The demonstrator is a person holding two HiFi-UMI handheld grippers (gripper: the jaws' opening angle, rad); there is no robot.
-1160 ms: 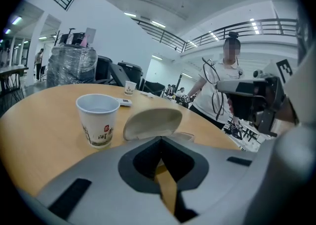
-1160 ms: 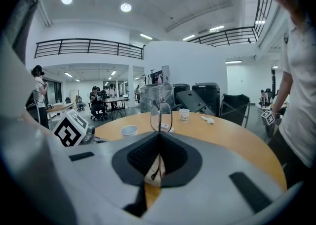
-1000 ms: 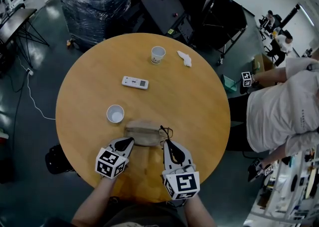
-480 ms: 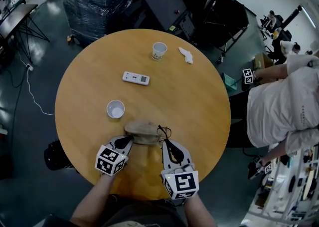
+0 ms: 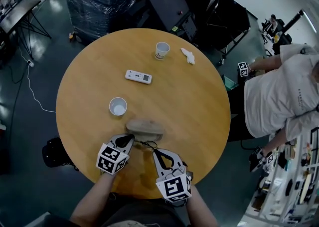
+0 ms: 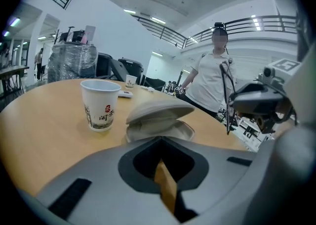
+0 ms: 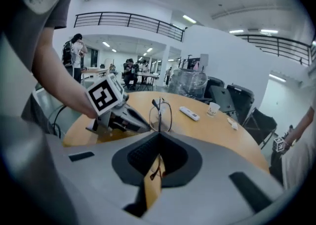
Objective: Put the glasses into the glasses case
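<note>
Low in the middle of the head view, the right gripper (image 5: 155, 151) had its jaws clamped on the glasses (image 5: 147, 144). The right gripper view backed that up. The thin dark-rimmed glasses (image 7: 160, 115) stood up above the closed jaw tips, with one temple running back between them.

The glasses hung over the round wooden table (image 5: 199, 121), just below the glasses case (image 5: 144, 130) in the frame and not yet inside it.

And the case itself? The left gripper view showed the beige clamshell lying flat with its lid lifted partway. Only the pale lining showed in the gap.

The left gripper (image 5: 127, 139) sat at the lower left end of the case with its jaws drawn together and nothing between them. Its tips were just beside the shell, though contact could not be judged.

Up and to the left of the case stood a paper cup (image 5: 118, 106), upright and apart from it, its white inside visible down to the bottom. A second cup (image 5: 162, 50) stood upright near the table's top edge, too small to tell what it held.

A white remote (image 5: 138, 76) lay between the two cups, and a crumpled tissue (image 5: 188, 55) lay just right of the far one. A person (image 5: 279, 96) in a white shirt stood at the right edge of the frame.
</note>
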